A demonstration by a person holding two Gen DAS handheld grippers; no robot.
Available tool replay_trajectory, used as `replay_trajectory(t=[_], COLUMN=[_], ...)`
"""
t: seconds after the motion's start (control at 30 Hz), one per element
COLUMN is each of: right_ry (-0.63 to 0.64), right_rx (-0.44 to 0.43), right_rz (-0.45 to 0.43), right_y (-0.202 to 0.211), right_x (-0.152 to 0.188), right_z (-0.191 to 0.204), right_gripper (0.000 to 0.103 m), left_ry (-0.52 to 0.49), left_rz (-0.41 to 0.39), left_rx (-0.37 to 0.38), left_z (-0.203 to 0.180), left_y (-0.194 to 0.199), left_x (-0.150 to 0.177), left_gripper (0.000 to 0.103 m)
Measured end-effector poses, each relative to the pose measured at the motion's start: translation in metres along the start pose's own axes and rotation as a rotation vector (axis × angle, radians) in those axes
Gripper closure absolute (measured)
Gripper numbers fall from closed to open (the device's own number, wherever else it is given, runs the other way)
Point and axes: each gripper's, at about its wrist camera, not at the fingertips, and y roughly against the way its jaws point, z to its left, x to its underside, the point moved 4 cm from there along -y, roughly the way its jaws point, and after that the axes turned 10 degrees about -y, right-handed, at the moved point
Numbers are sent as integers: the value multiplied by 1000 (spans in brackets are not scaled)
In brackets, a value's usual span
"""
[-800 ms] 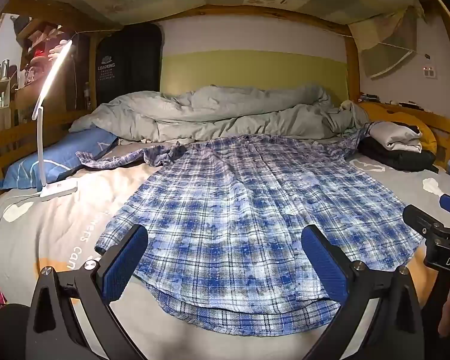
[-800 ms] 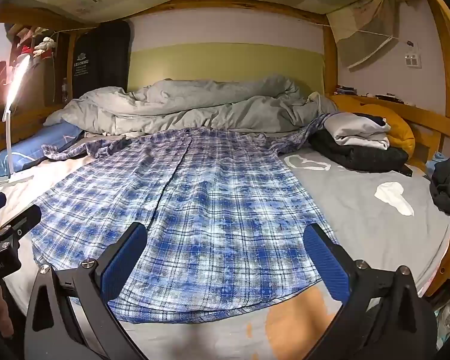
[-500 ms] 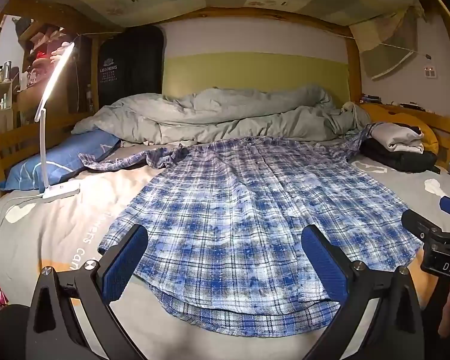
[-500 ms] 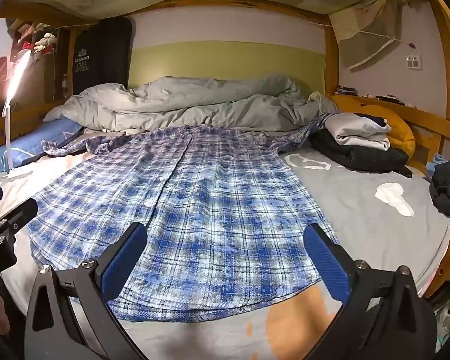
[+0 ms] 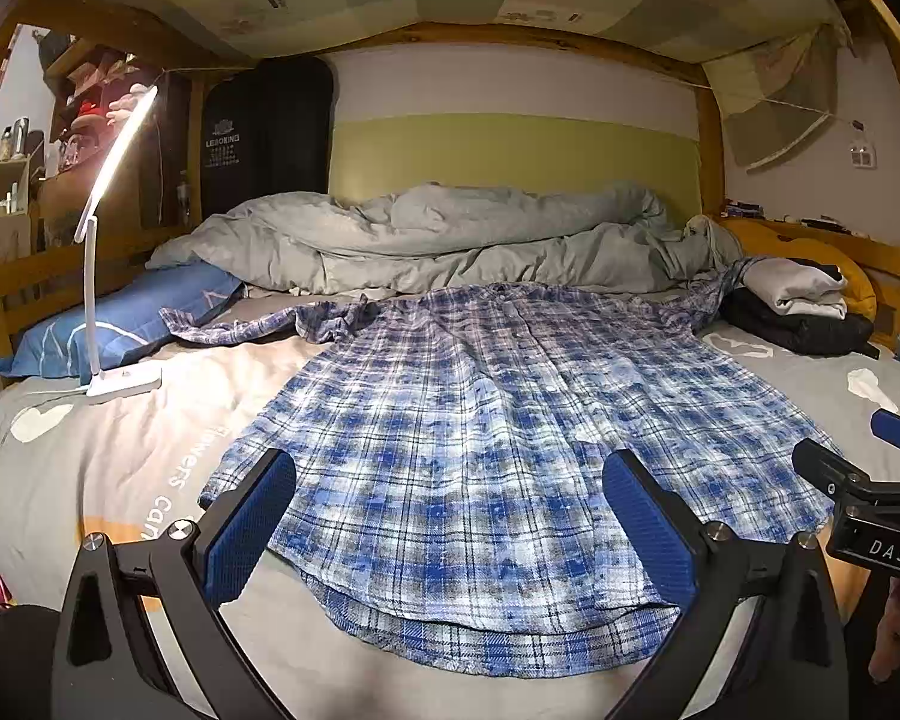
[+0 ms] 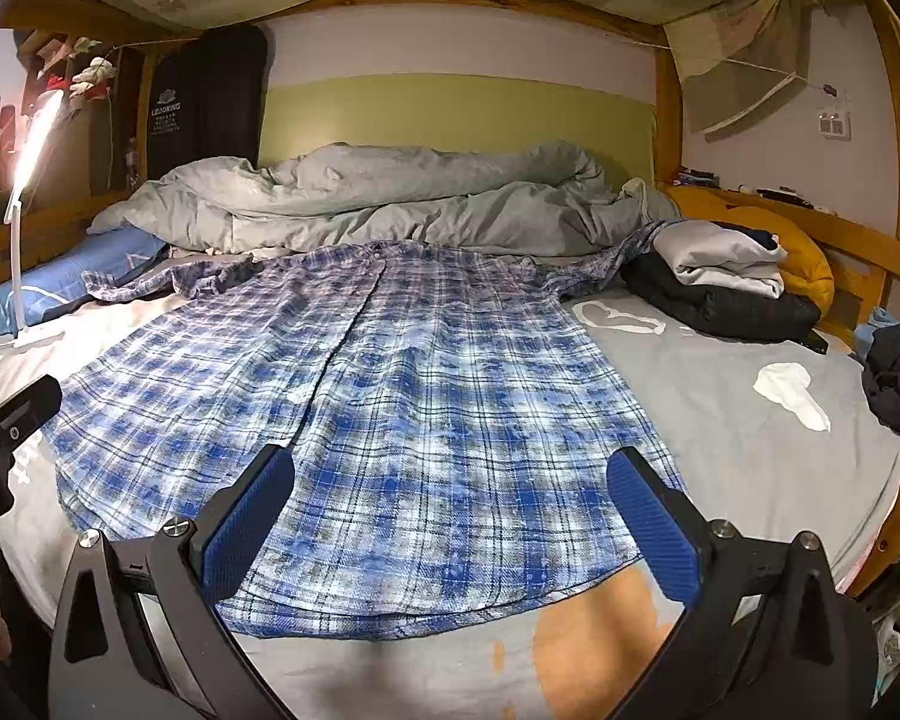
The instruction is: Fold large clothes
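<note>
The jaws of the left gripper [image 5: 450,531] are seen spread wide, and nothing is held between its blue ribbed pads [image 5: 249,525]. The same is seen at the right gripper [image 6: 450,525]: the jaws are wide apart and empty. Both tools are held above the near edge of the bed and tilted a little downward, probably so that the whole garment can be looked over before a grip is chosen.

Just beyond the jaws lies the large blue and white checked shirt [image 5: 480,420], which is spread flat on the grey bed sheet [image 6: 720,420] with the button line up and the rounded hem toward the grippers. The sleeves are stretched out to both sides at the far end, near the crumpled grey duvet [image 5: 450,240]. It is judged that the shirt was laid open this way to make folding easy, and that no fold is made yet.

A stack of folded clothes [image 6: 720,276] is placed at the right, clear of the shirt. A white desk lamp [image 5: 108,240] is standing at the left and lights the work.
</note>
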Motion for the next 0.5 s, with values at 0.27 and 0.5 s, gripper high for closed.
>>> replay_trajectory(t=[0.27,0.5], right_ry=[2,1], right_rx=[0,1], right_rz=[1,0], right_y=[0,-1], right_x=[0,1], right_z=[-1,0], right_gripper=[0,0], left_ry=[17,10], left_rz=[16,7], left_rx=[15,12], left_z=[4,4], left_y=[-4,-4], left_x=[4,5], left_gripper=[0,0])
